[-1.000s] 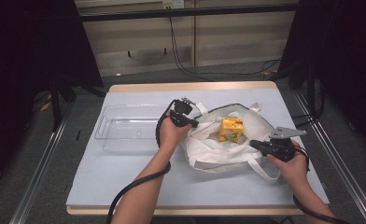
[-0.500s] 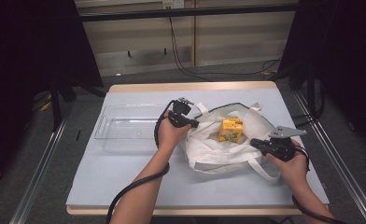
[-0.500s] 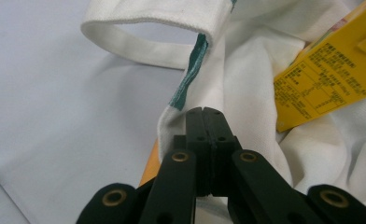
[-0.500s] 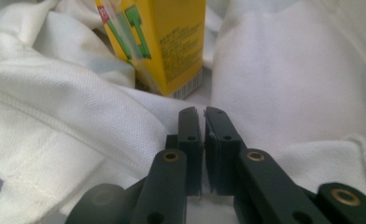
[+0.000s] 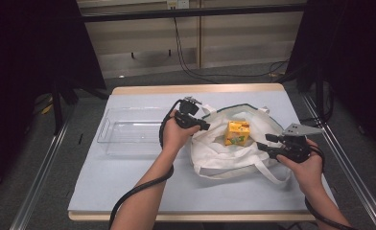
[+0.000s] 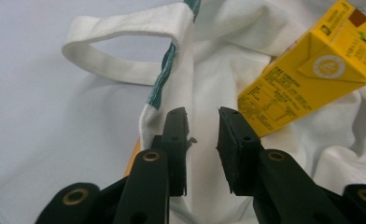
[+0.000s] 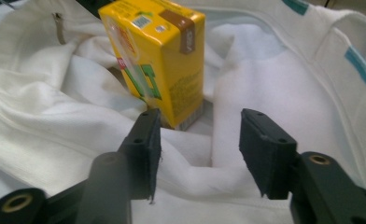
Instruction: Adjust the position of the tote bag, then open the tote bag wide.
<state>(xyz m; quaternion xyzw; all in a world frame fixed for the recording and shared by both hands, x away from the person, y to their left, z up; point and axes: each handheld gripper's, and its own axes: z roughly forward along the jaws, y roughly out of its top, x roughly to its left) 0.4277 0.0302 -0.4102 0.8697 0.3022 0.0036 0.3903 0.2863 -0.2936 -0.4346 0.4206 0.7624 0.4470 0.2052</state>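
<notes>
from above, clear tray — up close, carton only.

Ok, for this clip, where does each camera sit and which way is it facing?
High view: above the person's side, looking forward and down on the table; both forearms, left tongs and right tongs show.
Left gripper view: rides the left tongs, facing the white bag; jaws apart.
Right gripper view: rides the right tongs, facing the yellow carton; jaws apart.
All share bag and carton.

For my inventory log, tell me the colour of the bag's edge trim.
Green trim on the white cloth bag, clearest in the left gripper view.
</notes>
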